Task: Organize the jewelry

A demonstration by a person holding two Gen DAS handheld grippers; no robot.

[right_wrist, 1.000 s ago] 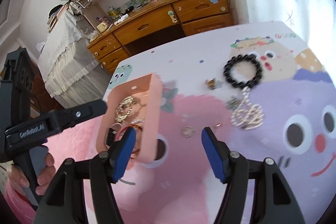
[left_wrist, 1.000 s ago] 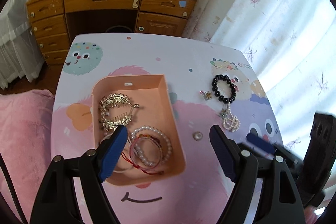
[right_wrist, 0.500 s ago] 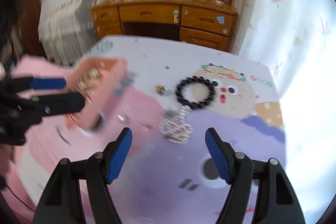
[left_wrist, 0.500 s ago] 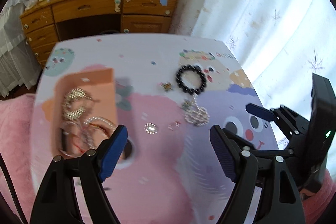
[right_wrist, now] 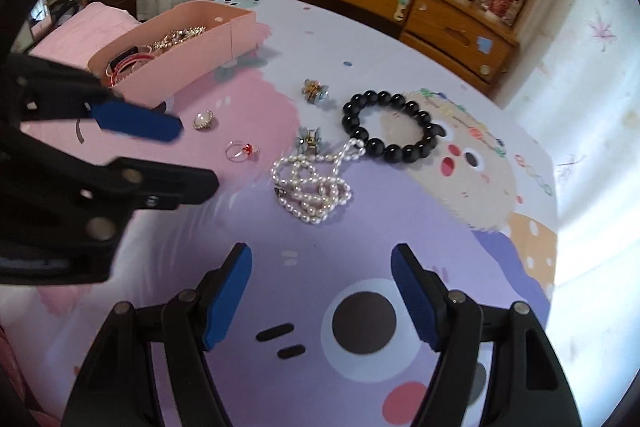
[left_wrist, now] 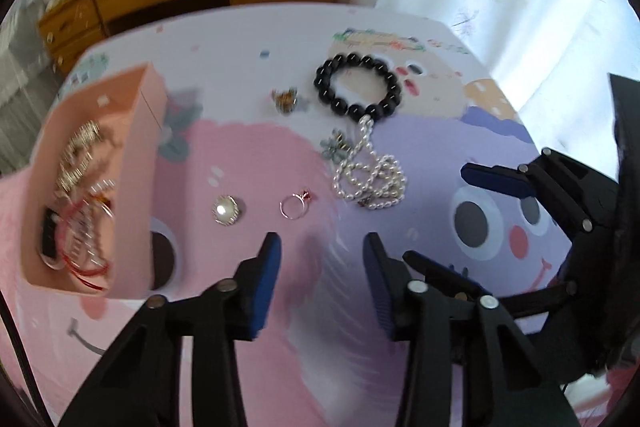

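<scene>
Jewelry lies loose on the cartoon-print table: black bead bracelet touching pearl strand, ring near the empty, closing left gripper, right gripper wide and empty, pink tray leftward.

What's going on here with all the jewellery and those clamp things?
A person is sorting jewellery into a pink box on a cartoon-print table, using two handheld grippers. Neither holds anything. The left gripper, jaws closing, nears a thin red-stone ring and a pearl brooch. The right gripper is open before a white pearl string and black bead bracelet.
</scene>
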